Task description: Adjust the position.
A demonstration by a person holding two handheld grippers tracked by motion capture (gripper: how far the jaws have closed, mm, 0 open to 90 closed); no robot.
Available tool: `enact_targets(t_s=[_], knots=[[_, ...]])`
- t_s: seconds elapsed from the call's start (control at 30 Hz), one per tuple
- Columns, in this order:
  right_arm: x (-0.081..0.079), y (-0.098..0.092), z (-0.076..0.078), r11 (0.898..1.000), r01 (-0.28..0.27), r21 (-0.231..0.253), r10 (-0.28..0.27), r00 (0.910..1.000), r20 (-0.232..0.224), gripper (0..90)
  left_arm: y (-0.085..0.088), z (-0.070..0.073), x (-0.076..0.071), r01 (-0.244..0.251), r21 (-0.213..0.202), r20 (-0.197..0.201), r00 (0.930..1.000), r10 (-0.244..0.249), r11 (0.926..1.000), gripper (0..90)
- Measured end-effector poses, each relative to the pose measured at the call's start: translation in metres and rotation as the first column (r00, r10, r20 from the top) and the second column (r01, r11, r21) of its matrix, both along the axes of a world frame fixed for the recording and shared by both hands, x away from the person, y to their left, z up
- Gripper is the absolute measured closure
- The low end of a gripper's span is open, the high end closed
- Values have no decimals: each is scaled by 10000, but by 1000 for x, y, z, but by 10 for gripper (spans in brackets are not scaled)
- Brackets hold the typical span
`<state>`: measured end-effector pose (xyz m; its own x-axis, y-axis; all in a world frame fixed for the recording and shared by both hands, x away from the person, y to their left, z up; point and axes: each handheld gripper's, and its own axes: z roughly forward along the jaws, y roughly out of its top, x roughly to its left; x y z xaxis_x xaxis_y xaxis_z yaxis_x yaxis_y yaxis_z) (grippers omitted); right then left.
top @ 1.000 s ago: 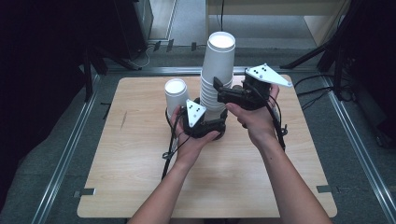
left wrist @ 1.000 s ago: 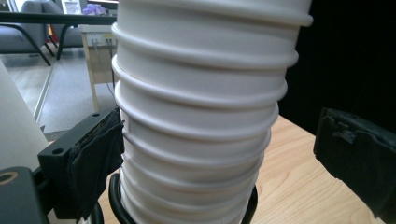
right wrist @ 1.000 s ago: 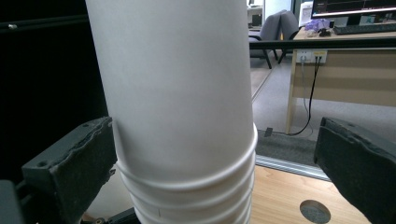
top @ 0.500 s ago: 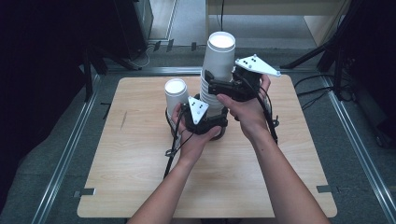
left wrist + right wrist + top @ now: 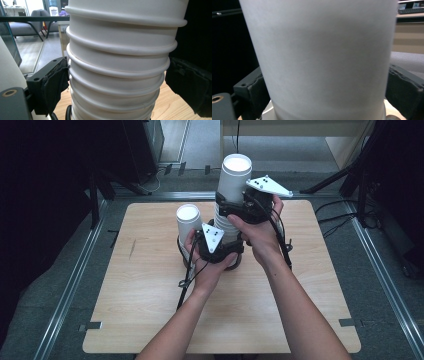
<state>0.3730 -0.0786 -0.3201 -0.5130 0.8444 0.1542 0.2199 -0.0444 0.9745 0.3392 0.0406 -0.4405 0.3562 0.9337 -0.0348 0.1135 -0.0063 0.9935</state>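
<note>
— What's standing on the left of the table (image 5: 150, 320)?

— A single white cup (image 5: 188, 222), upright, just left of the tall stack of cups (image 5: 231, 195) near the middle, toward the far edge.

— And the left gripper (image 5: 220, 251)?

— Low on the stack, its jaws have just been closing; the pads (image 5: 53, 87) touch the ribbed rims on both sides, so it's gripping.

— The right gripper (image 5: 235, 210)?

— Higher up, also just closing around the top cup (image 5: 322, 57). The pads look pressed to its wall, though the close view is blurry.
</note>
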Motion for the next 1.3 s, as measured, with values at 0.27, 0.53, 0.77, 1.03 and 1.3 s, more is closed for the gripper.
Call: enact_targets(t_s=[0.27,0.53,0.77,1.03,1.3], knots=[[2,4,-3,10000,34,58,-35,9998,217,84,1,1,0,41,-11,66,10000,-41,10000,63],[1,5,-2,9999,124,-18,-123,9995,292,95,1,0,-1,39,-100,82,10000,-38,9999,65],[1,4,1,9999,129,17,-130,9990,424,96,1,0,-1,46,-113,74,10000,-45,9999,68],[0,6,7,9999,149,30,-151,9984,537,93,2,0,-2,51,-197,42,10000,-50,9998,72],[-1,1,5,9998,94,193,-103,9990,445,85,4,0,-3,154,-235,63,9999,-153,9996,82]])
